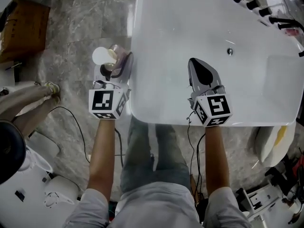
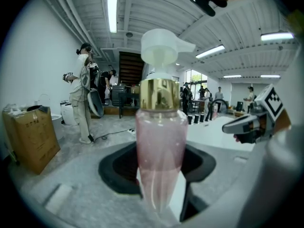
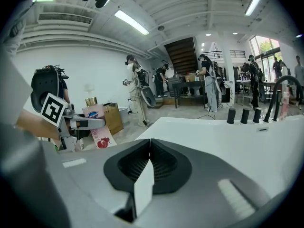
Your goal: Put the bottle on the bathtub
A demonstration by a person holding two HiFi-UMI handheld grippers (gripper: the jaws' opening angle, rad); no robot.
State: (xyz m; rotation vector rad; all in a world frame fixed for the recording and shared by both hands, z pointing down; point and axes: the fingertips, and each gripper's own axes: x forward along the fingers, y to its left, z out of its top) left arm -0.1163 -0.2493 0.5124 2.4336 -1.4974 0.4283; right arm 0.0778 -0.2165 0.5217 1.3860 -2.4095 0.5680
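Observation:
A pink bottle (image 1: 114, 59) with a gold collar and a white pump top hangs over the marble floor, just left of the white bathtub (image 1: 190, 23). My left gripper (image 1: 118, 67) is shut on it. In the left gripper view the bottle (image 2: 160, 146) stands upright between the jaws, with the bathtub (image 2: 223, 129) off to the right. My right gripper (image 1: 197, 66) is shut on nothing and hovers over the tub's near end. The right gripper view shows the right gripper (image 3: 148, 160) with its pads pressed together, the bathtub (image 3: 218, 137) ahead, and the bottle (image 3: 94, 112) at far left.
Black faucet knobs (image 1: 251, 4) line the tub's far right rim. A cardboard box (image 1: 21, 27) sits on the floor at top left. A cable (image 1: 78, 127) and white equipment lie on the floor at lower left. Another person's leg (image 1: 23, 103) is at the left edge.

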